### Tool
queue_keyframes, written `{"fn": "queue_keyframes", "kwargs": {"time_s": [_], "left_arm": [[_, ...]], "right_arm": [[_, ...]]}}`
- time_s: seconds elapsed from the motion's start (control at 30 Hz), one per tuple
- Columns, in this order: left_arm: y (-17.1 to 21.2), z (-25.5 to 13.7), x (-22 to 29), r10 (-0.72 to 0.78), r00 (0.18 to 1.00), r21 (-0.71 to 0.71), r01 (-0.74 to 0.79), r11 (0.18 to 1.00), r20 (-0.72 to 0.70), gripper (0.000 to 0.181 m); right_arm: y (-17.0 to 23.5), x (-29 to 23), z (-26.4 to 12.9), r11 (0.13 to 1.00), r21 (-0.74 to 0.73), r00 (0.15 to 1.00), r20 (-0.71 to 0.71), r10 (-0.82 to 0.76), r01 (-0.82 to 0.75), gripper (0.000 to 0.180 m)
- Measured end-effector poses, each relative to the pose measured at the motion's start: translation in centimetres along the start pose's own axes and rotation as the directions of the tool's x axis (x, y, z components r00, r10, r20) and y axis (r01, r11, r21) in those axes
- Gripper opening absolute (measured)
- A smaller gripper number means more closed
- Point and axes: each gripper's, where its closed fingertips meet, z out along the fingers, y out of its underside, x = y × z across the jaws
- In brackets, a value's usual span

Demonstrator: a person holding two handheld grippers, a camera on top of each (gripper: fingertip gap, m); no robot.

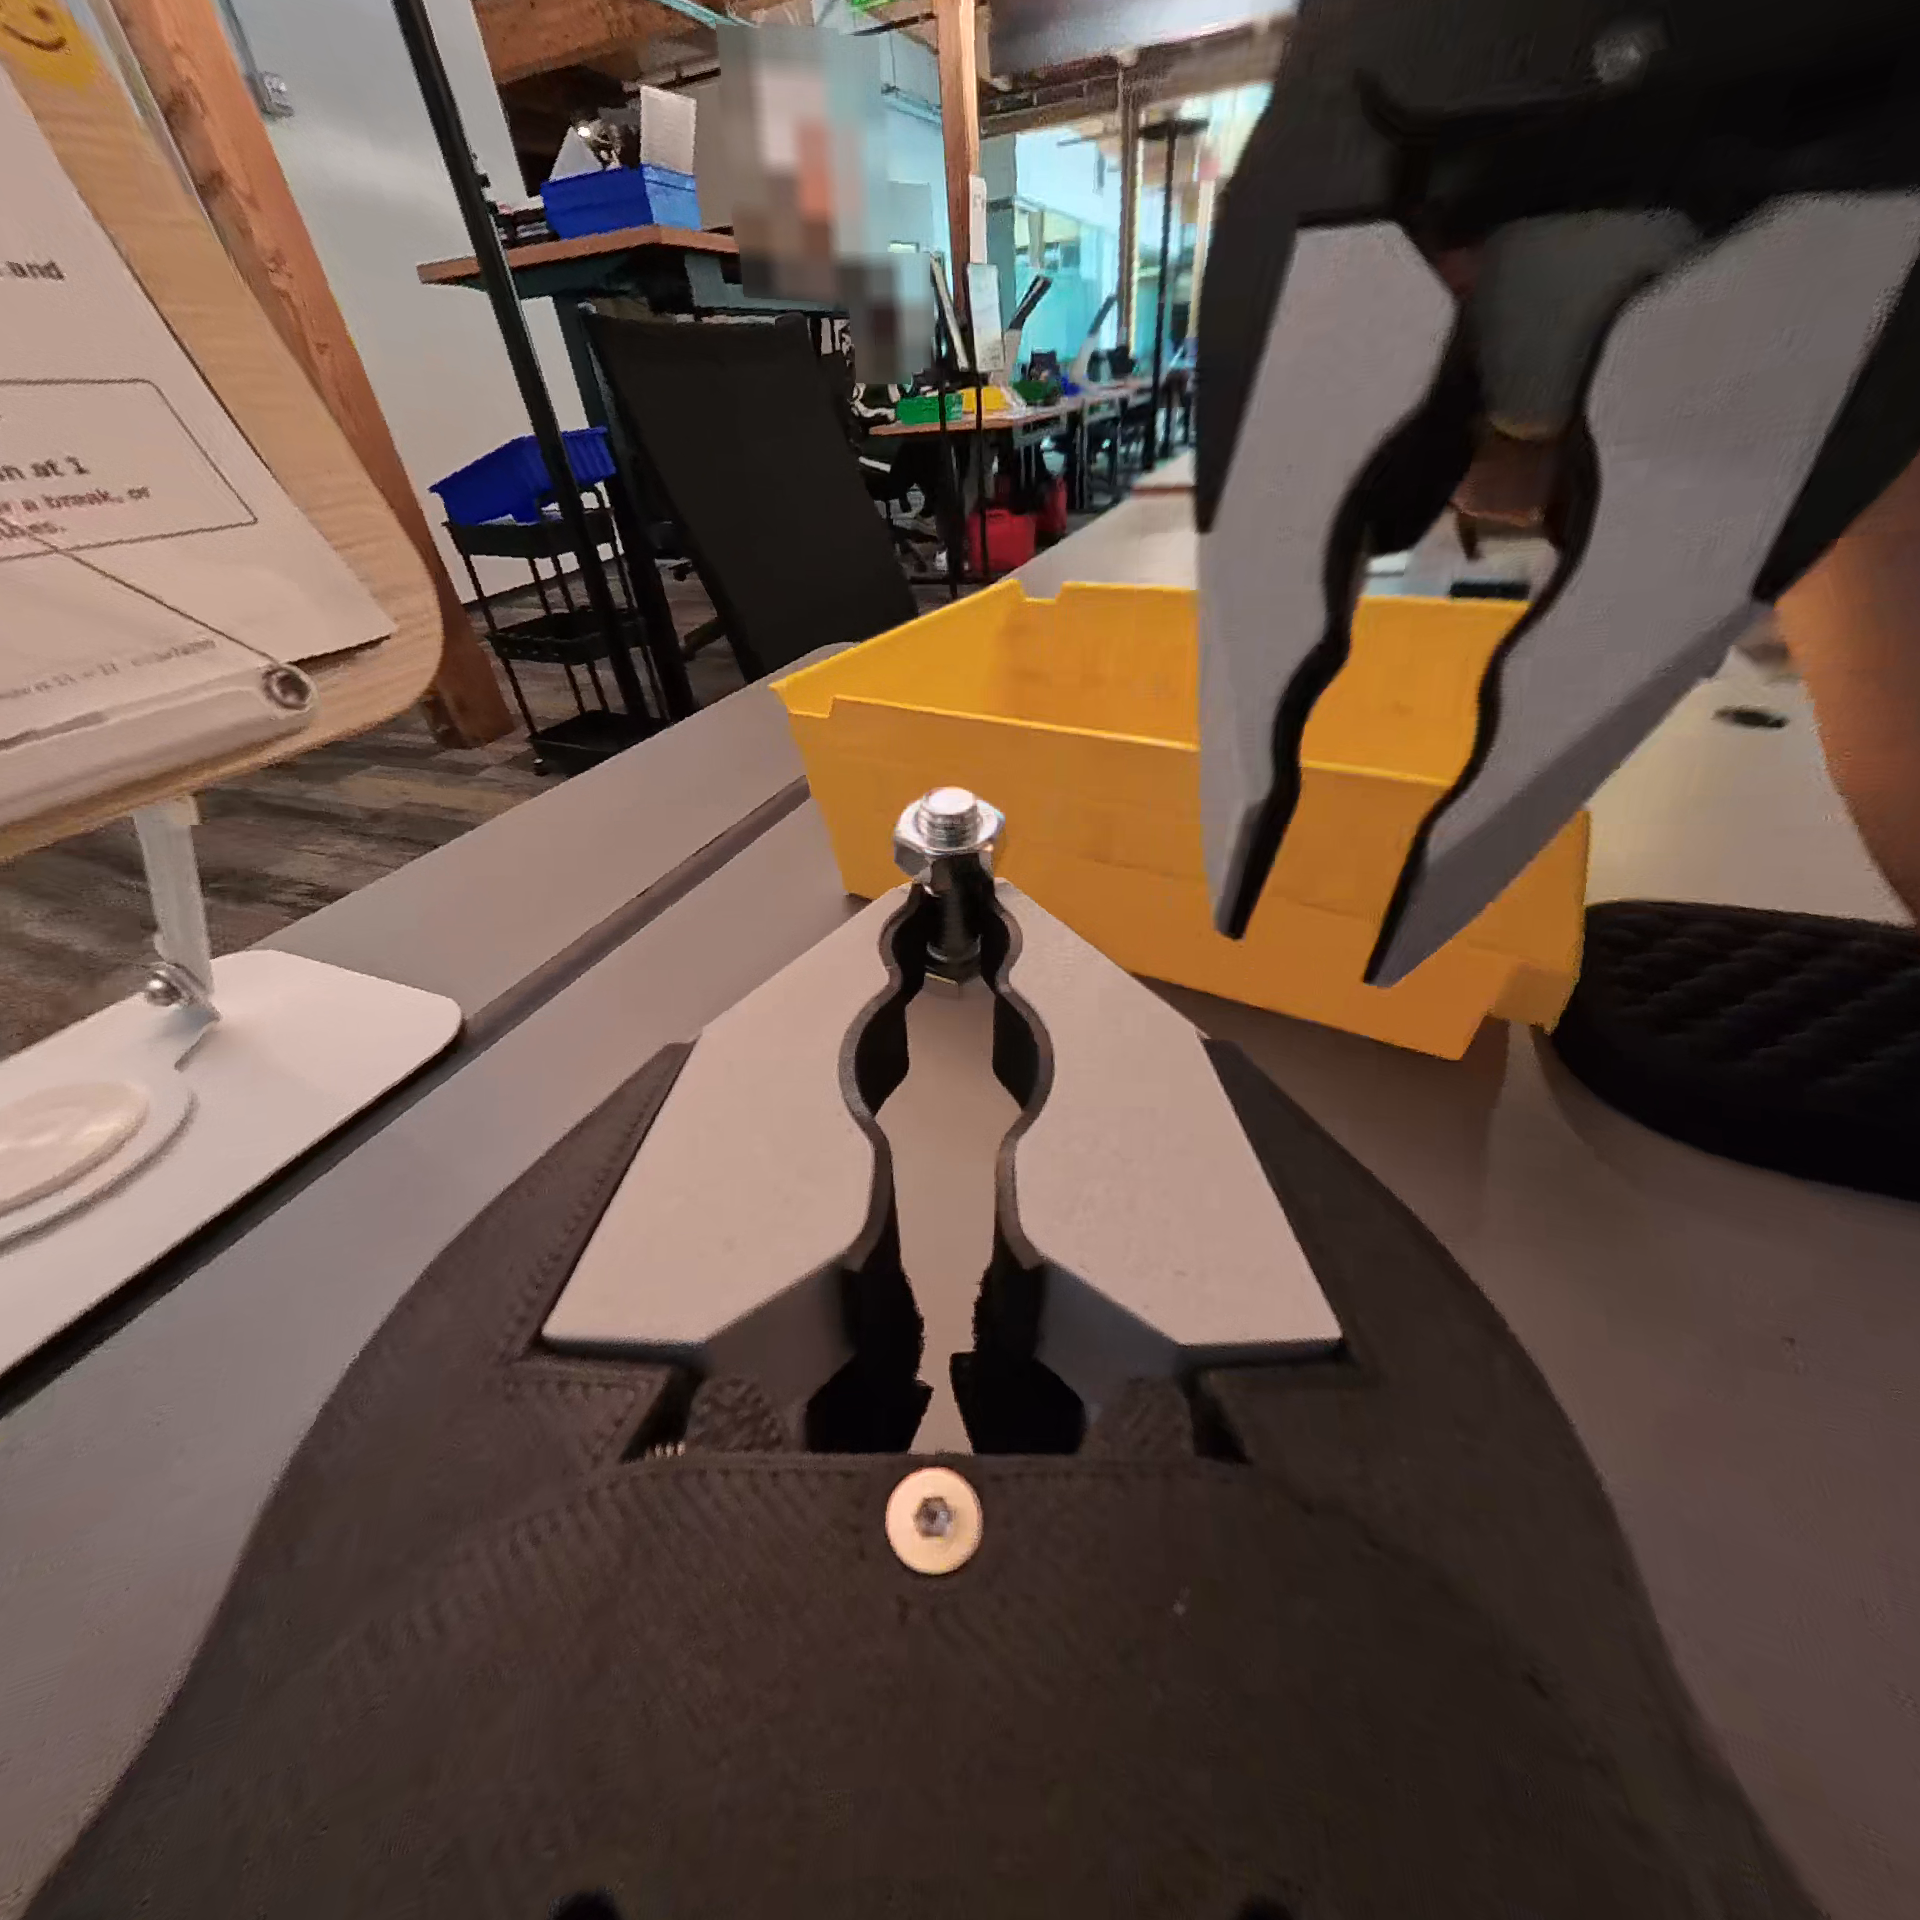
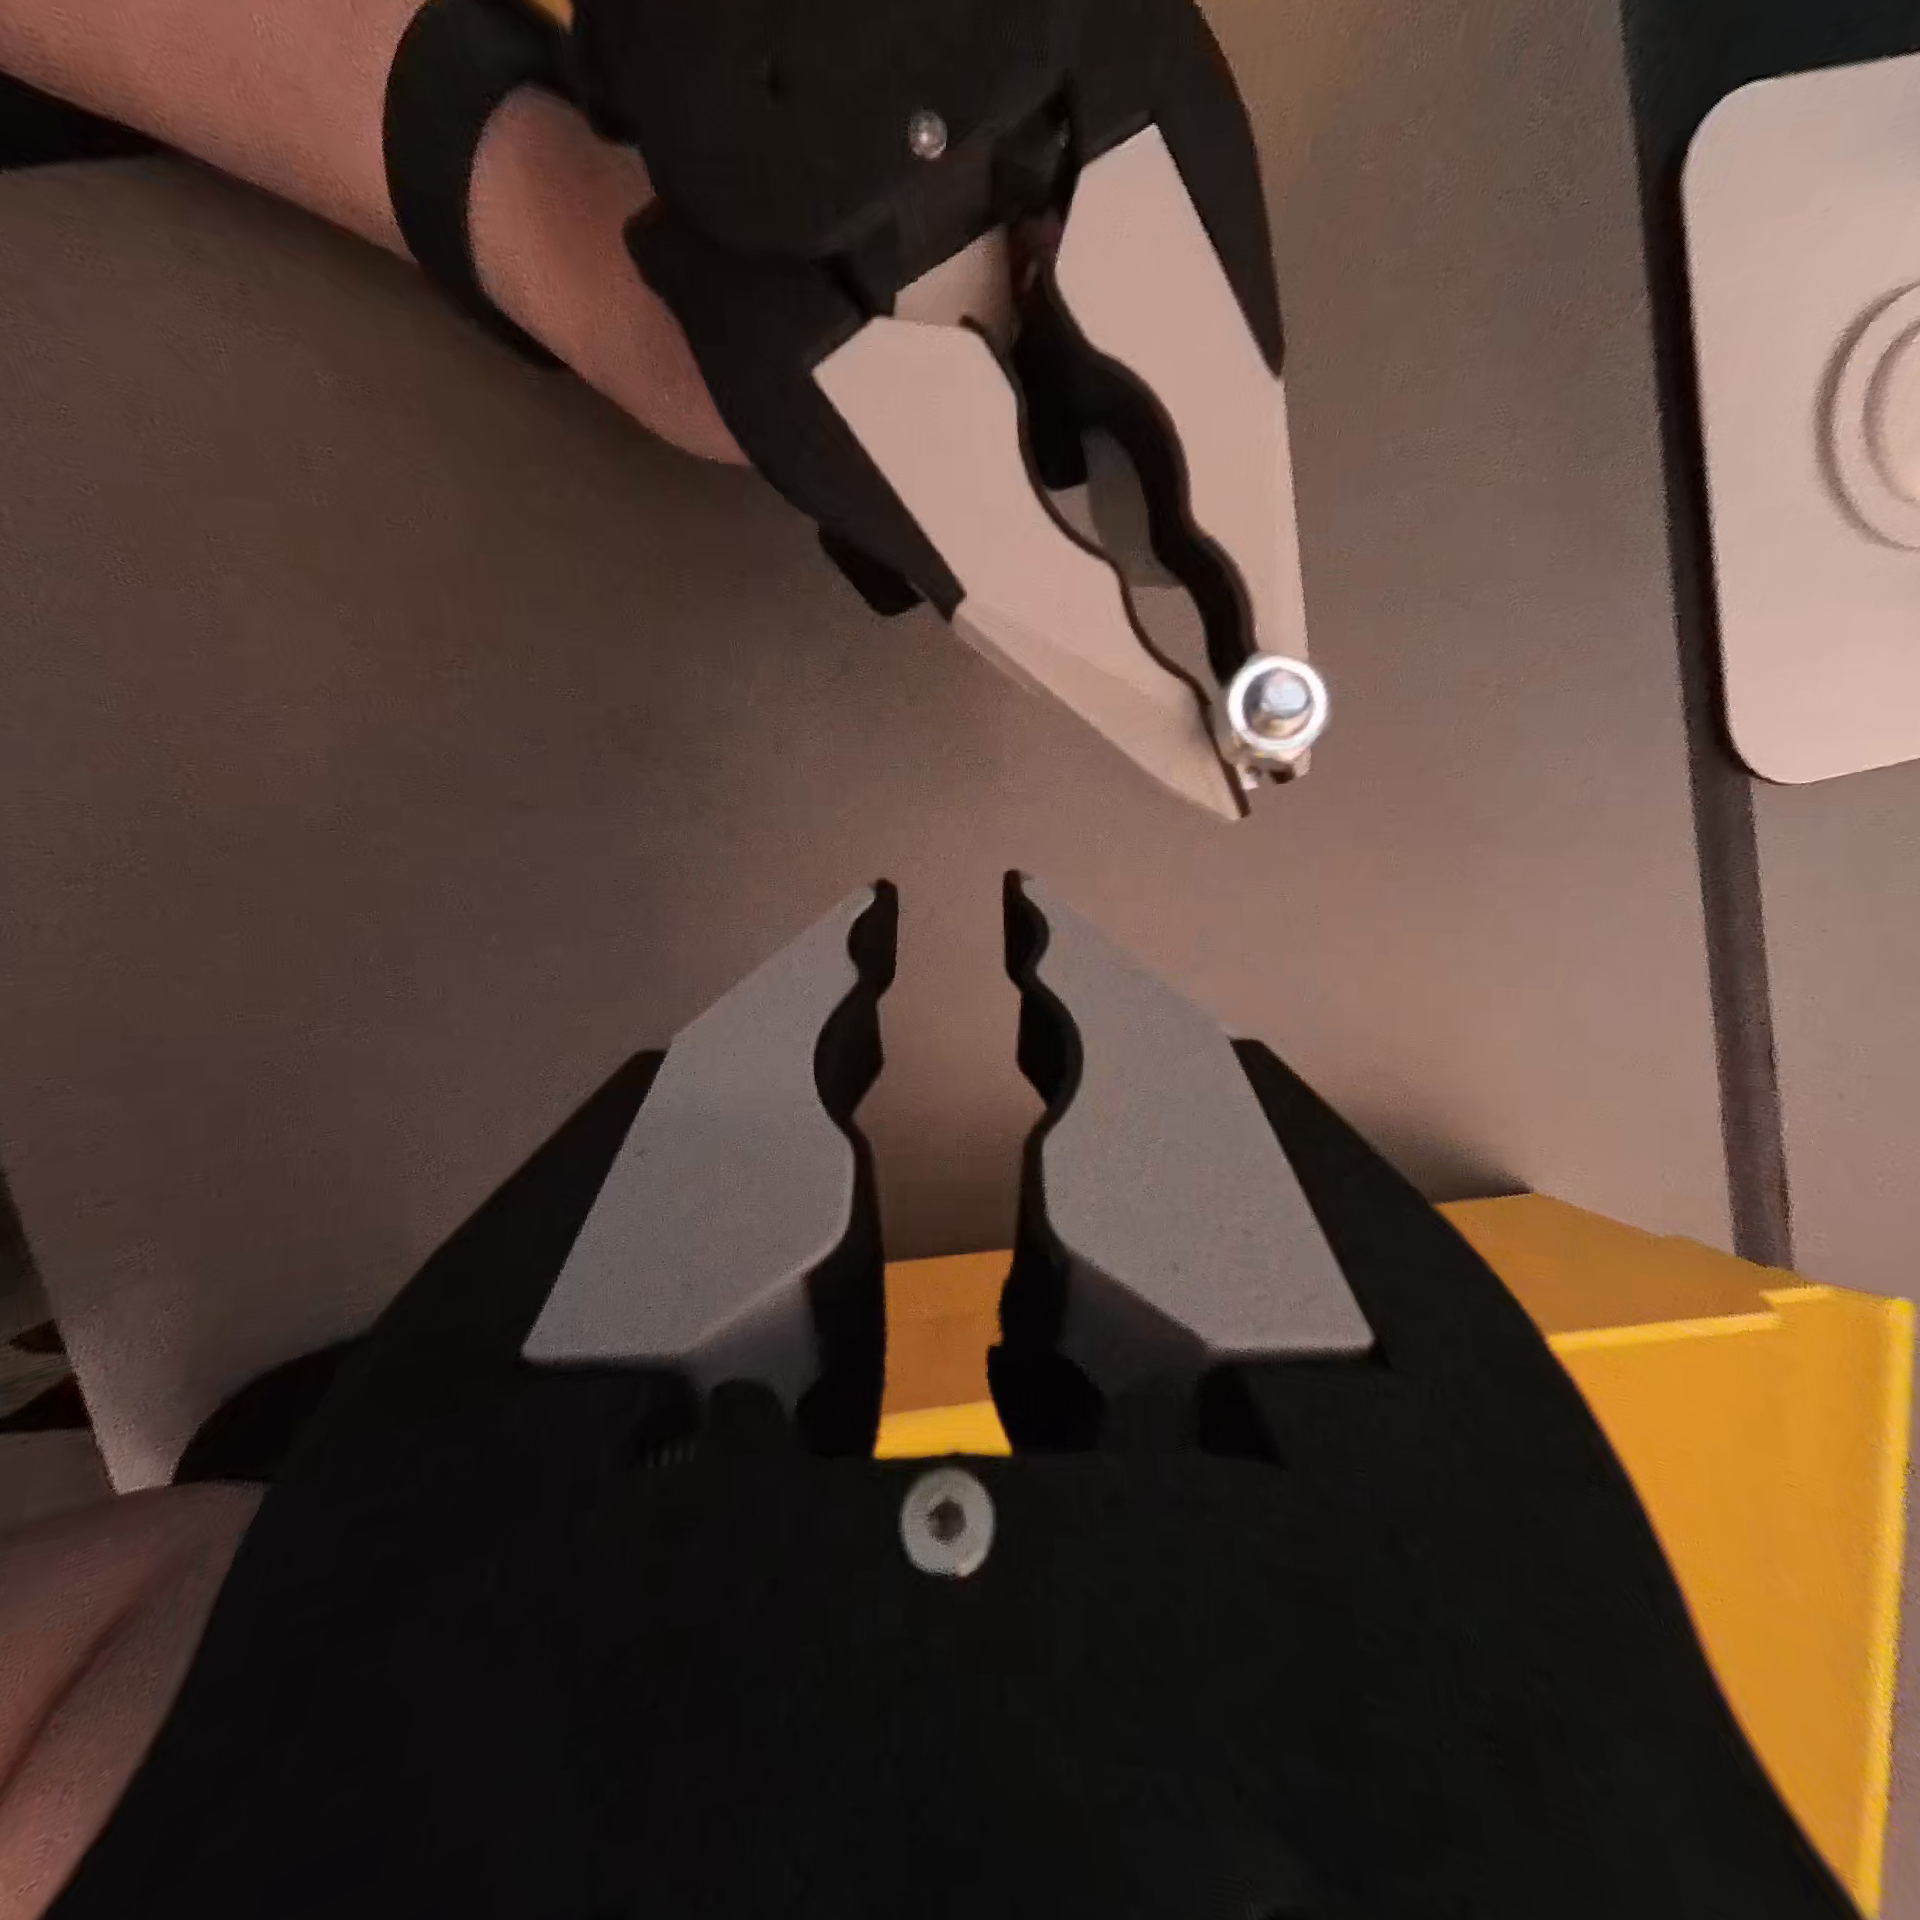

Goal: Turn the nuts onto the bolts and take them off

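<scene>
My left gripper (image 1: 948, 925) is shut on a bolt (image 1: 951, 935) and holds it upright by the lower shaft, just above the dark table. A silver hex nut (image 1: 948, 831) sits threaded at the bolt's top end. My right gripper (image 1: 1309, 951) hangs open and empty, up and to the right of the nut, in front of the yellow bin (image 1: 1039, 748). In the right wrist view my right gripper (image 2: 948, 885) looks down with its jaws apart. The left gripper (image 2: 1262, 774) lies just beyond it with the nut (image 2: 1276, 698) end-on.
The yellow bin (image 2: 1714, 1455) stands on the table behind the grippers. A white stand base (image 1: 260, 1049) with a paper sign board is at the left, and it also shows in the right wrist view (image 2: 1818, 416). A black mesh pad (image 1: 1756, 1039) lies at the right. One gripper's finger ends stand about 6 cm off the other's.
</scene>
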Motion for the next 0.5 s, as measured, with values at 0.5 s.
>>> {"fn": "queue_keyframes", "kwargs": {"time_s": [0.5], "left_arm": [[-0.1,0.1,1.5,0.024,0.997,0.015,-0.023,1.000,-0.078,0.007]], "right_arm": [[-2.5,4.0,-0.3,0.970,0.211,0.991,-0.039,0.131,-0.120,0.031]]}}
